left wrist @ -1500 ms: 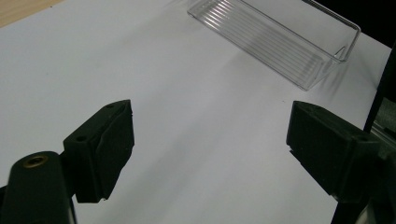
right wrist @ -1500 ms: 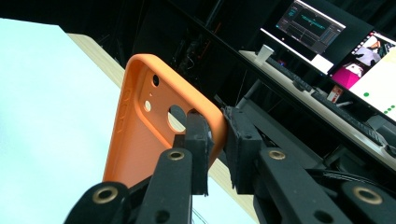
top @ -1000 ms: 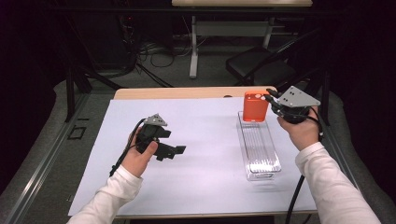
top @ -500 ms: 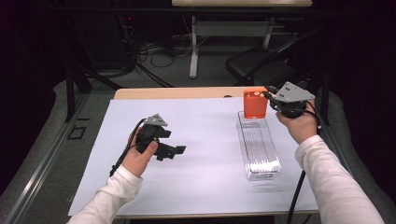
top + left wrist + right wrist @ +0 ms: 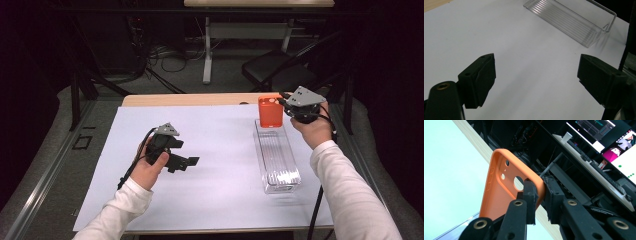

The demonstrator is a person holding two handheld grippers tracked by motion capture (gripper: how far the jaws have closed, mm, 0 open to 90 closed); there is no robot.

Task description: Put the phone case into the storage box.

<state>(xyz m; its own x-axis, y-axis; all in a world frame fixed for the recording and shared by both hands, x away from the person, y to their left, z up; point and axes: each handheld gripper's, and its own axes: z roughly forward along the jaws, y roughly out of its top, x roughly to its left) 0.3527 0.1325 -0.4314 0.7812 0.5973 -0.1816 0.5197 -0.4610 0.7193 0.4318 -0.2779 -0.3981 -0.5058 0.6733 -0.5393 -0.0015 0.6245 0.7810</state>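
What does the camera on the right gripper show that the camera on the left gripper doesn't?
The right gripper view alone shows the orange phone case, its edge pinched in the right gripper, with lit monitors behind. The left gripper view alone shows the left gripper, jaws wide apart with nothing between them above bare paper. Both views take in the white paper sheet covering the table and part of the clear plastic tray.

Sheet's middle (image 5: 225, 145) open btwn hands; clear tray (image 5: 278, 157) blocks right side, orange case (image 5: 270, 111) at its far end.
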